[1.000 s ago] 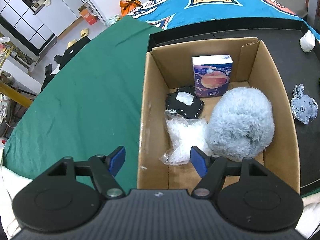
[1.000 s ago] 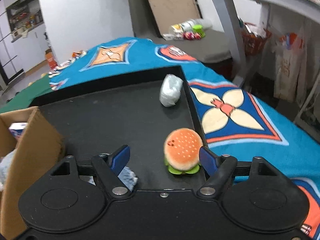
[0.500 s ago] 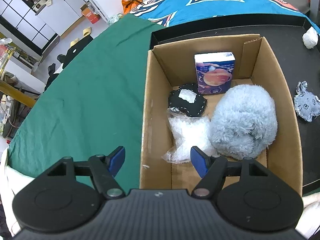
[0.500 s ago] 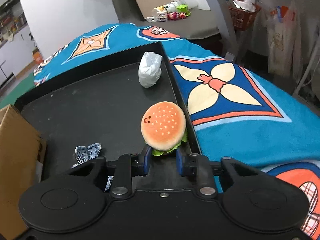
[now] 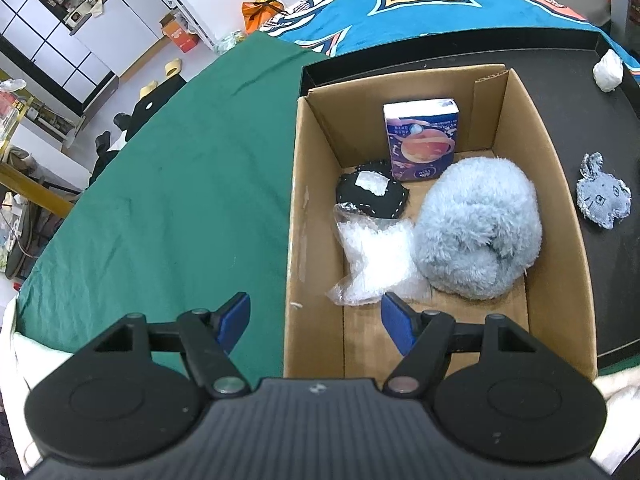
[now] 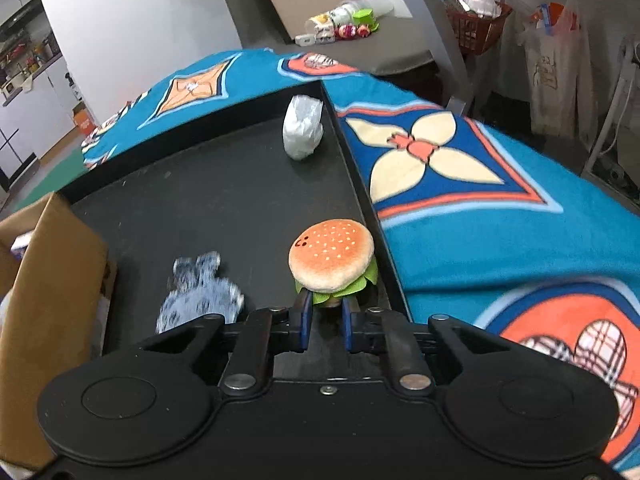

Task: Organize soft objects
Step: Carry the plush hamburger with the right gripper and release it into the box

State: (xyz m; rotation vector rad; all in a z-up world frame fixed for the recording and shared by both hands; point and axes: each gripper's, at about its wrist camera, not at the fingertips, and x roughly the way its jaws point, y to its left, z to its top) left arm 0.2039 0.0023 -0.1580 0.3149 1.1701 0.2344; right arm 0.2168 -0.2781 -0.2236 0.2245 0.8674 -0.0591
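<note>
Denim scrap (image 6: 200,296) left of burger plush (image 6: 331,256); tray wall (image 6: 360,184) right.

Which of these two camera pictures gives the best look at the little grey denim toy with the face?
The left wrist view. There the flat grey denim toy lies sharp on the black tray, its stitched face and frayed edges clear. The right wrist view shows the same toy blurred and partly hidden behind the gripper body, face unreadable.

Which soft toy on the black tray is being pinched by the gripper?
The burger plush, by the tray's right rim. The right gripper is closing on its underside. The blue denim toy and white bag lie untouched.
</note>
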